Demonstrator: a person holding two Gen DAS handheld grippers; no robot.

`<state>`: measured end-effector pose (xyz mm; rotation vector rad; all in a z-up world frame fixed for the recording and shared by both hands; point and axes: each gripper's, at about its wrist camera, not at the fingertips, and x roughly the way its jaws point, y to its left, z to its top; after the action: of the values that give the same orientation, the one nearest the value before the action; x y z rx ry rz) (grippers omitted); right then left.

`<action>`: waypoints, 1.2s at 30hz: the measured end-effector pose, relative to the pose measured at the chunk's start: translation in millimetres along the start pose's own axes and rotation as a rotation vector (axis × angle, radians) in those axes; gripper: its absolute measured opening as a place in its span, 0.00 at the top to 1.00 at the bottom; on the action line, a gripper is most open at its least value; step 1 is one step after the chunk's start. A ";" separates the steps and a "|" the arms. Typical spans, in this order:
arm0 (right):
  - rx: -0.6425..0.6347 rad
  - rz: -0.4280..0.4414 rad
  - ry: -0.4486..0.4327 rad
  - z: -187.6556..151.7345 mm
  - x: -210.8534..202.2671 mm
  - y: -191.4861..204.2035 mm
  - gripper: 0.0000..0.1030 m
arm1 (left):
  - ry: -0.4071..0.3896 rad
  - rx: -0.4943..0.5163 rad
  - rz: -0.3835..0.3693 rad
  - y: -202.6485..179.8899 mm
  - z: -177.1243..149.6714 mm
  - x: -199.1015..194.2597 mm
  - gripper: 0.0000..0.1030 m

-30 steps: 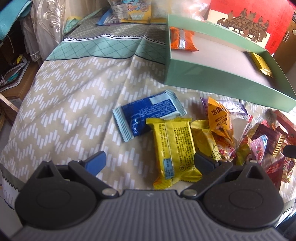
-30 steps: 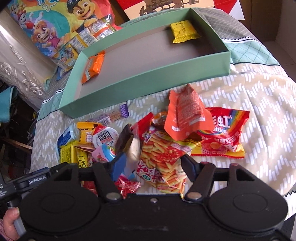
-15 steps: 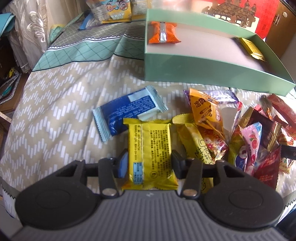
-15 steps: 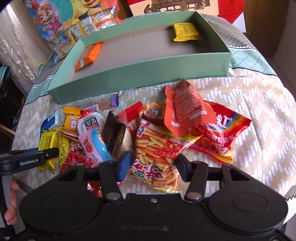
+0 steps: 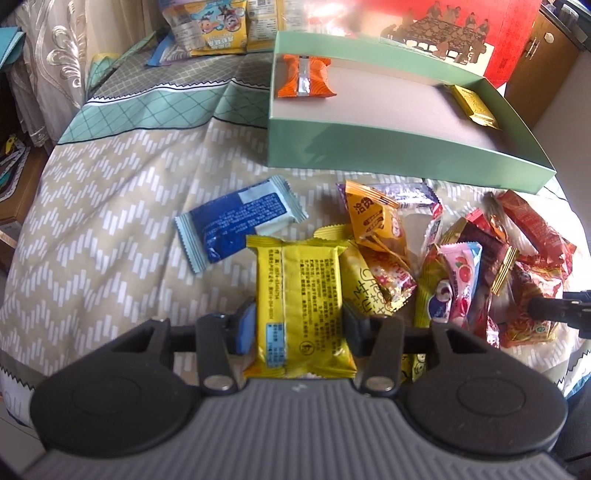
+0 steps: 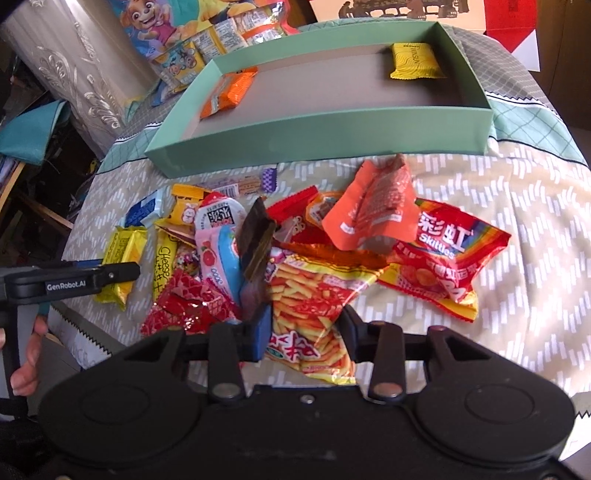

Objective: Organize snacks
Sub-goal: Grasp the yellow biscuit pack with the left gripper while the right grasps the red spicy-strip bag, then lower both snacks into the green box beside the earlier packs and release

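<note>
My left gripper (image 5: 299, 326) is shut on a yellow snack pack (image 5: 299, 284), its pads pressing both long sides just above the patterned cloth. A blue pack (image 5: 240, 225) lies beside it. My right gripper (image 6: 304, 330) is closing on a red-and-yellow fries bag (image 6: 314, 295); its pads touch the bag's sides. A dark brown wrapper (image 6: 255, 243) stands against the blue left pad. The green box (image 6: 314, 140) behind the pile holds an orange pack (image 6: 231, 92) at its left and a yellow pack (image 6: 415, 61) at its far right.
Several loose snacks form a pile on the cloth, among them a Skittles bag (image 6: 454, 243) and an orange pouch (image 6: 373, 206). Cartoon snack bags (image 5: 207, 26) lie behind the box. A red carton (image 5: 461, 33) stands at the back. A hand (image 6: 26, 354) holds the left gripper's handle.
My left jaws went from wide open to shut on the yellow pack, which now sits a little higher and straighter. My right jaws narrowed around the fries bag.
</note>
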<state>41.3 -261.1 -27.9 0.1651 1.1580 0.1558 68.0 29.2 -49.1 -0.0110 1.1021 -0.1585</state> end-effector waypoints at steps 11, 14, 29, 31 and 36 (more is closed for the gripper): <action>0.060 -0.055 -0.041 -4.4 6.7 8.5 0.39 | 0.012 -0.007 -0.002 -1.1 -2.6 2.5 0.54; 0.021 -0.082 -0.044 -9.2 11.1 11.7 0.58 | 0.004 -0.006 -0.011 -0.6 -2.9 -0.8 0.54; -0.033 0.113 -0.156 50.2 -65.3 12.4 0.64 | -0.113 0.042 -0.087 -10.7 65.1 -44.3 0.55; -0.027 0.109 -0.175 71.7 -59.6 6.7 0.64 | -0.133 0.054 -0.071 -14.9 84.9 -41.7 0.55; -0.025 0.068 -0.181 135.4 -28.9 -10.8 0.64 | -0.148 0.082 -0.044 -29.1 142.1 -17.4 0.55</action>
<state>154.8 -284.3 48.8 0.1926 0.9702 0.2116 183.0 -7.2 33.3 0.0258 0.9470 -0.2388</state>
